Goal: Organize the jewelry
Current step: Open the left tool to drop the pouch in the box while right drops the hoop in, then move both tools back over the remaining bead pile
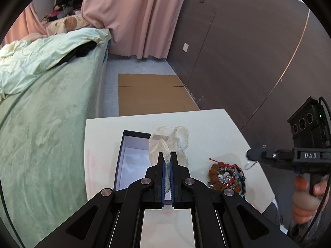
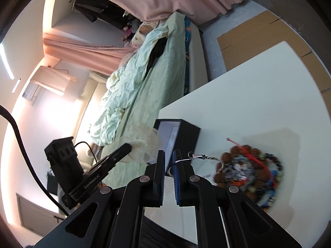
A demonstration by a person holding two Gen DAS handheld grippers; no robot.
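A sheer pouch [image 1: 165, 153] is gripped by the left gripper [image 1: 167, 159]; a thin chain [image 2: 192, 158] is pinched by the right gripper [image 2: 169, 161]. Next, the pouch probably must be opened at the chain's 9 o'clock.

This is a bedroom in a home. Left of the left gripper [image 1: 167, 158] a bed [image 1: 41, 128] runs away under a green sheet, with a crumpled pale quilt [image 1: 39, 62] and a printed pillow [image 1: 68, 21] at its far end. Ahead hang pink curtains [image 1: 134, 16] down to the floor (soft toys sit behind the pillow). To the right a dark wood wall [image 1: 238, 51] carries a switch [image 1: 185, 47]. Flat cardboard [image 1: 149, 93] lies on the floor beyond the white table [image 1: 217, 128].
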